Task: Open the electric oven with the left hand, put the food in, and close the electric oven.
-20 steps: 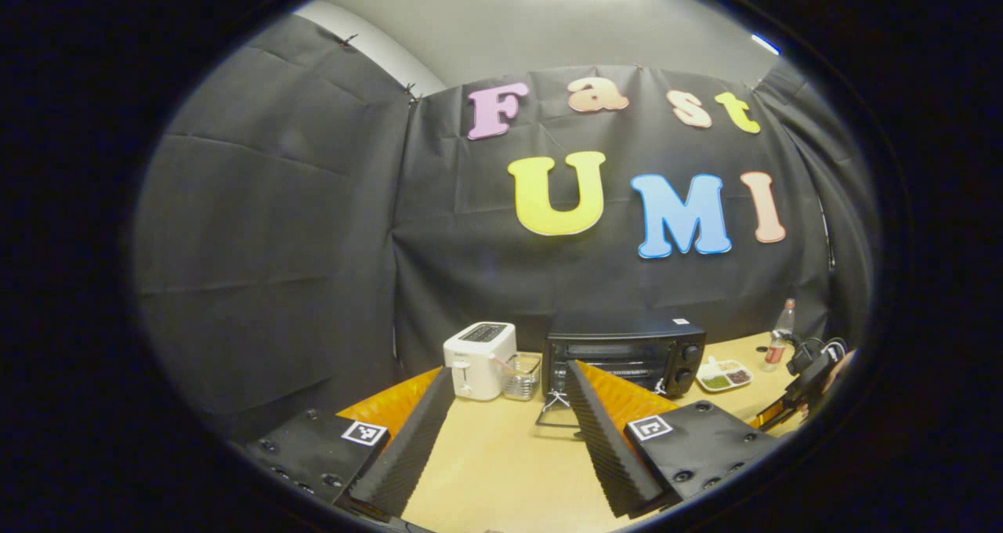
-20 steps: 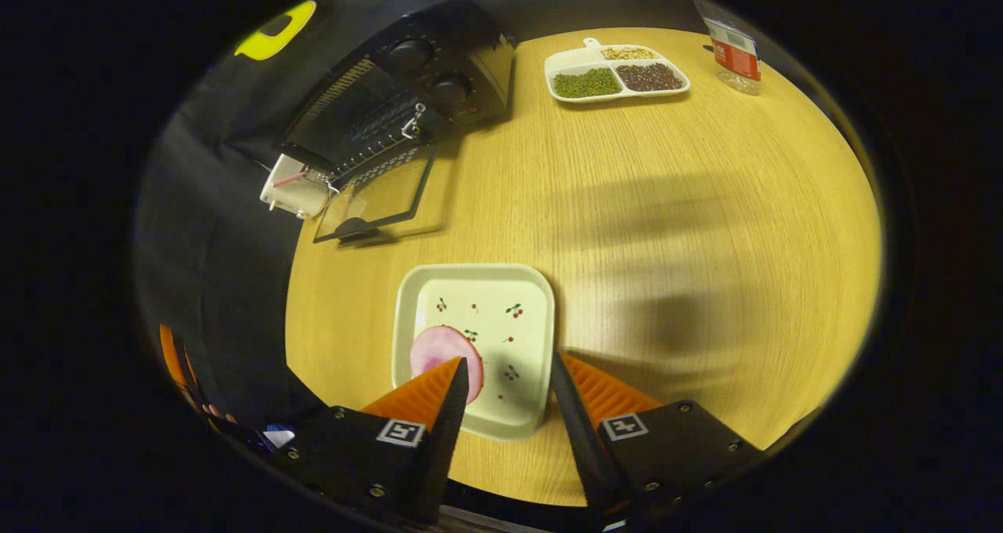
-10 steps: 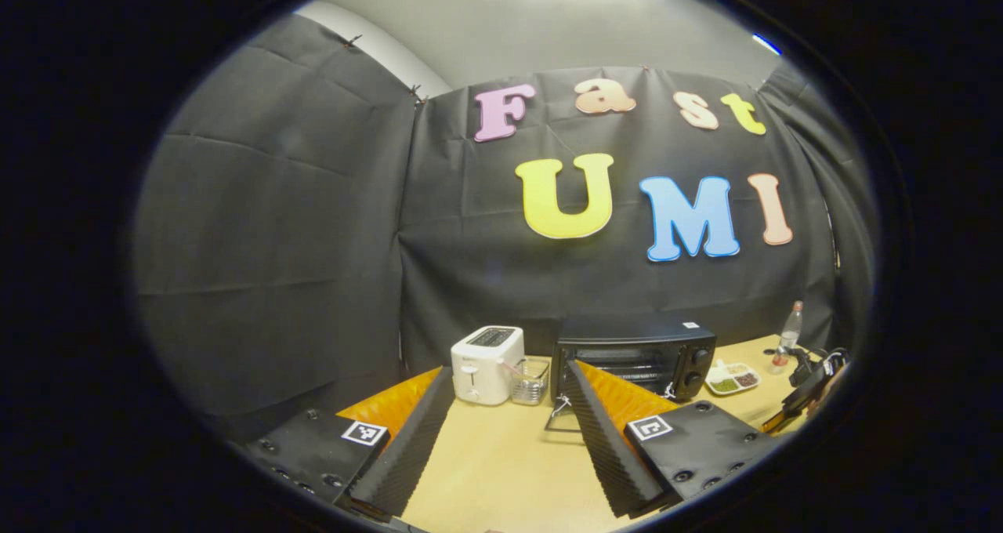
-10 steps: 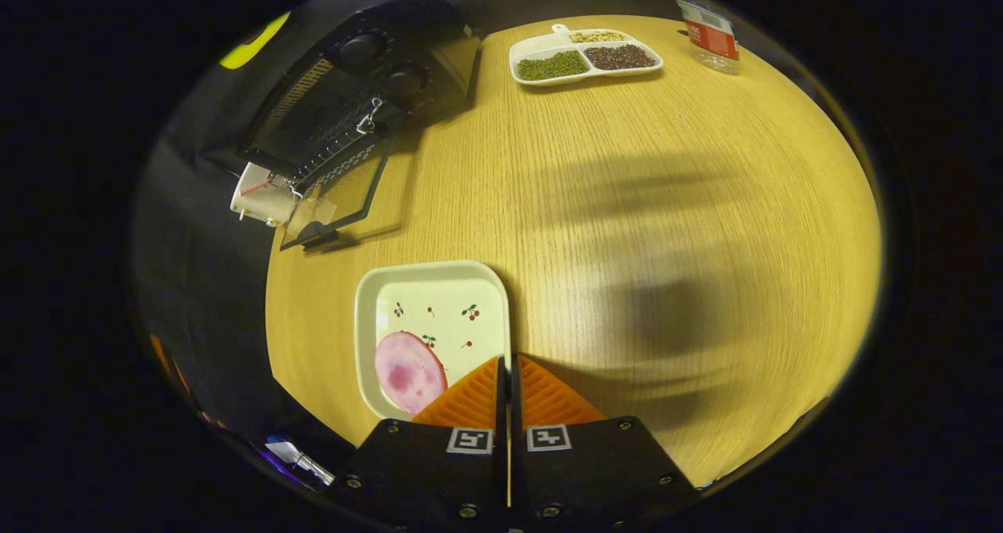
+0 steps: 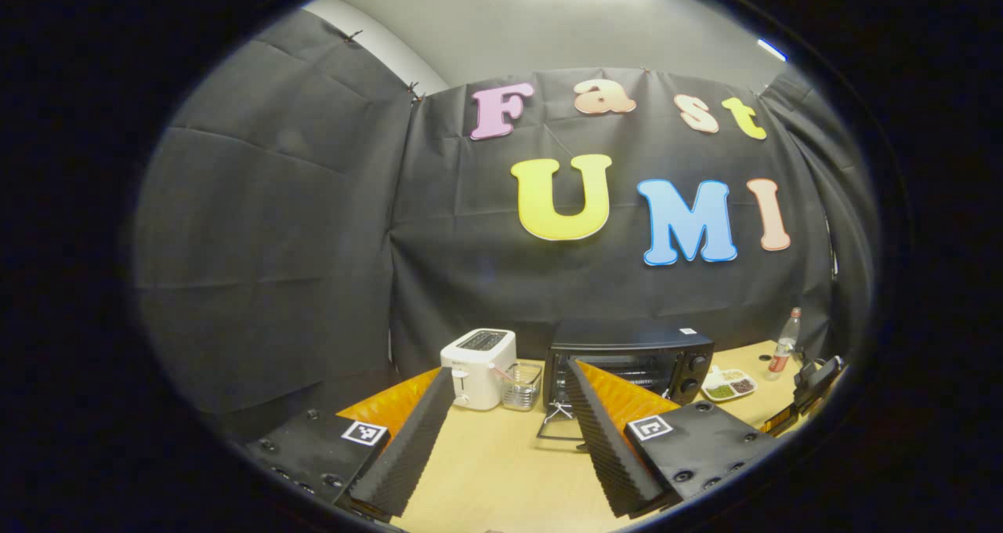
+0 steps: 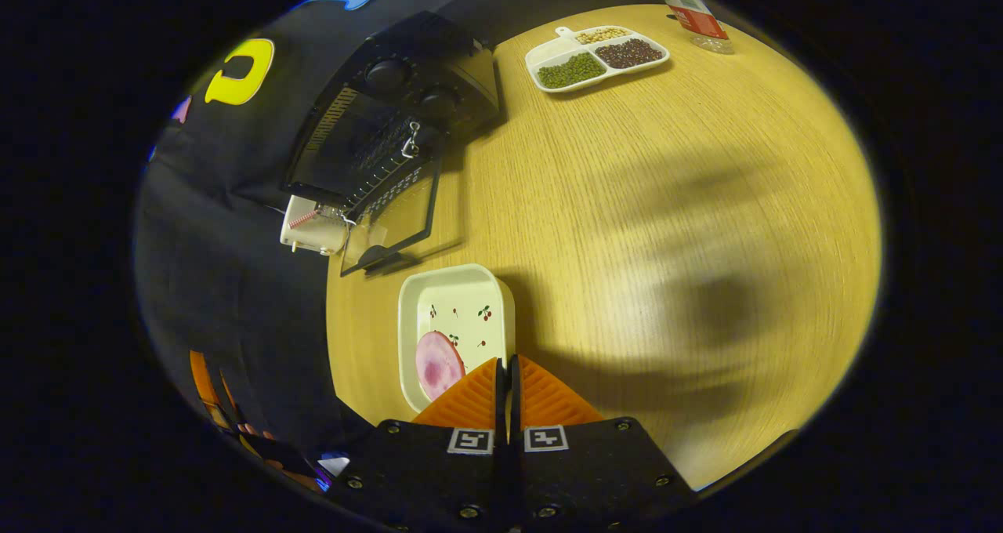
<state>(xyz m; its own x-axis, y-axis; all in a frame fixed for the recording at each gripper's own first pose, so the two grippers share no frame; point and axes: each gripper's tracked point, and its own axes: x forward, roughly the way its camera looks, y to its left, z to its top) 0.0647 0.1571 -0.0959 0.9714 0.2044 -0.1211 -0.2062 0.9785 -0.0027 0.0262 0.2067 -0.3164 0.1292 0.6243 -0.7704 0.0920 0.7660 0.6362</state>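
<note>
Oven (image 6: 392, 137) black, glass door (image 6: 392, 223) down

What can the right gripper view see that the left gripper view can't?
Right gripper view: a white tray with a pink ham slice, its edge pinched by the shut right gripper.

Left gripper view: the open left gripper and a toaster's slots.

Both: the open electric oven, the divided bean dish, a bottle, the wooden table.

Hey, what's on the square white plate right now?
On the plate lies one pink round slice of food, toward its near end. The right tongs, closed on the plate's near rim, cover that corner, so anything there is hidden.
</note>
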